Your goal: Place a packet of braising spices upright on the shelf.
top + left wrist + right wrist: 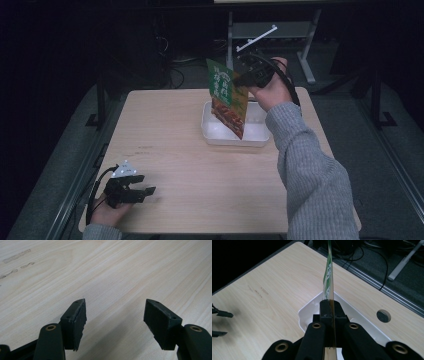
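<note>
Pinching packet (pixel 329 277) edge-on, right tool (pixel 331 315); high view shows print.

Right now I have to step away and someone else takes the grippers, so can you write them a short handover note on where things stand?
Right gripper: shut on the edge of the green and orange printed snack pouch, held up over the white rectangular plastic tray at the far side of the light wooden table.
Left gripper: open, holding nothing, resting low at the near left corner of the table.
Done: the pouch is picked up and above the tray; its lower corner dips to about rim level.
Left: probably lower it in and let go; the tray looks otherwise empty.
</note>
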Demonstrator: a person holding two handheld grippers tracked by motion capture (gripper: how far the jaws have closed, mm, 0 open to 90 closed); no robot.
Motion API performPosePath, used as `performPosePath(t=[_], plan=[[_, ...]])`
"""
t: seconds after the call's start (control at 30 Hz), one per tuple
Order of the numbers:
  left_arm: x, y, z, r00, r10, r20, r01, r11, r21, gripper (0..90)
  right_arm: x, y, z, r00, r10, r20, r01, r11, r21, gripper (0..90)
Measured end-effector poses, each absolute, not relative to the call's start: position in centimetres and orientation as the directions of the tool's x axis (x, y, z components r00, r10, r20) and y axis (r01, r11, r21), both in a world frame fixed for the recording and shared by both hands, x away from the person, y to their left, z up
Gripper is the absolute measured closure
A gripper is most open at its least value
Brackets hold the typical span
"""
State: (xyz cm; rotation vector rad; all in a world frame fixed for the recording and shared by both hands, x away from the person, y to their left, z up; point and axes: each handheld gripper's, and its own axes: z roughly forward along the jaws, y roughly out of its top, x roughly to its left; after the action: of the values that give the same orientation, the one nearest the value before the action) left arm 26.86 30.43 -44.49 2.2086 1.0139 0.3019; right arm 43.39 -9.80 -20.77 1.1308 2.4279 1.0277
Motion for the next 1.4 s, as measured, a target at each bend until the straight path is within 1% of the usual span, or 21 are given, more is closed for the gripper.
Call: performPosePath(t=[0.43, 0.5, 1.03, 1.4], plan=[[26.9, 30.4, -44.5, 0.672, 0.737, -0.068, 0.580, -0.467, 0.668, 33.6, 44.9, -9.1, -21.9, -0.627, 0.776, 0.069, 0.579, 0.405, 0.708, 90.0], [26.8, 30.4, -44.5, 0.672, 0.737, -0.070, 0.579, -0.465, 0.670, 33.5, 45.1, -8.7, -22.1, -0.627, 0.776, 0.058, 0.577, 0.413, 0.705, 90.0], [26.8, 30.4, -44.4, 0.670, 0.739, -0.074, 0.579, -0.458, 0.674, 33.4, 46.1, -7.9, -24.1, -0.617, 0.784, 0.072, 0.589, 0.399, 0.703, 90.0], [26.8, 30.4, -44.4, 0.672, 0.737, -0.073, 0.577, -0.459, 0.676, 33.3, 46.4, -7.8, -24.3, -0.602, 0.796, 0.053, 0.576, 0.387, 0.720, 89.9]])
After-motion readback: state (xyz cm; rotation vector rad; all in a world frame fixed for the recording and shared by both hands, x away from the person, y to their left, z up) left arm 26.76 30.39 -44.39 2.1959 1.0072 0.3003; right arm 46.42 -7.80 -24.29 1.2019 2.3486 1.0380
